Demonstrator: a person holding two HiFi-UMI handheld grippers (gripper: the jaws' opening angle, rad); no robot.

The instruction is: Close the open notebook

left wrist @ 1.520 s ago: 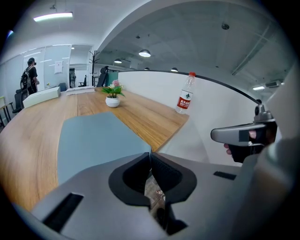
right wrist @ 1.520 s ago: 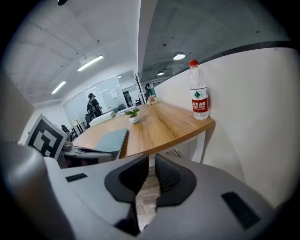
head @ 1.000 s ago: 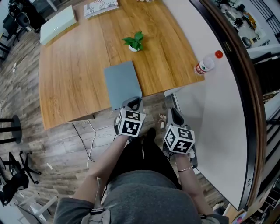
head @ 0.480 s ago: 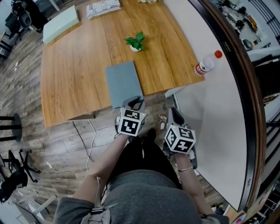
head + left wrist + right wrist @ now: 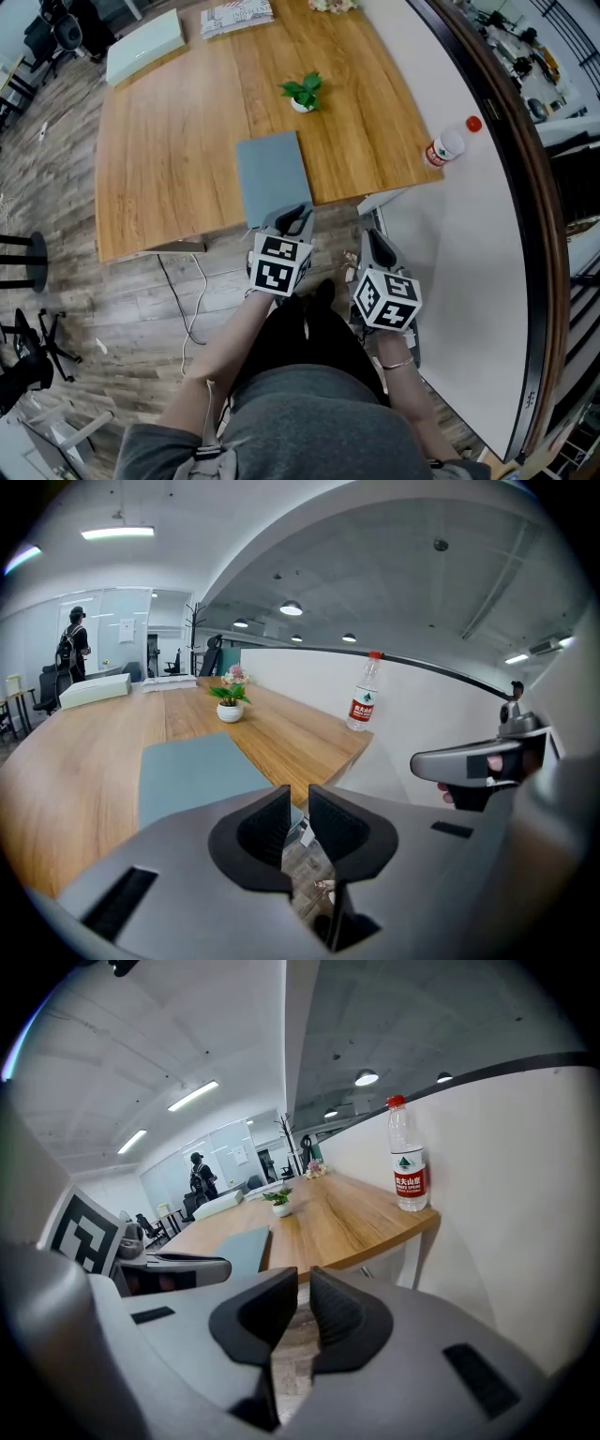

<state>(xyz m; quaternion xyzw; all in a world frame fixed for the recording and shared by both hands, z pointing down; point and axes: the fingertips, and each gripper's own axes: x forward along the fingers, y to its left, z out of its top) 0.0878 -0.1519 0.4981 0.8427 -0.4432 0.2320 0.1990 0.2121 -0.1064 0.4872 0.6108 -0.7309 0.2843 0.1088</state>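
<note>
Grey-blue notebook lies shut and flat on the wooden counter, one short side along the counter's near edge.
Held low in front of the seated person, the left tool hovers just by that near edge and points at the notebook. Its jaws have just been opening and stand a narrow slot apart, with nothing between them. The right tool is beside it, clear of the counter, its jaws likewise narrowly parted and empty. Farther along the counter stand a small potted plant and, at the right corner by the white partition, a red-capped water bottle.
</note>
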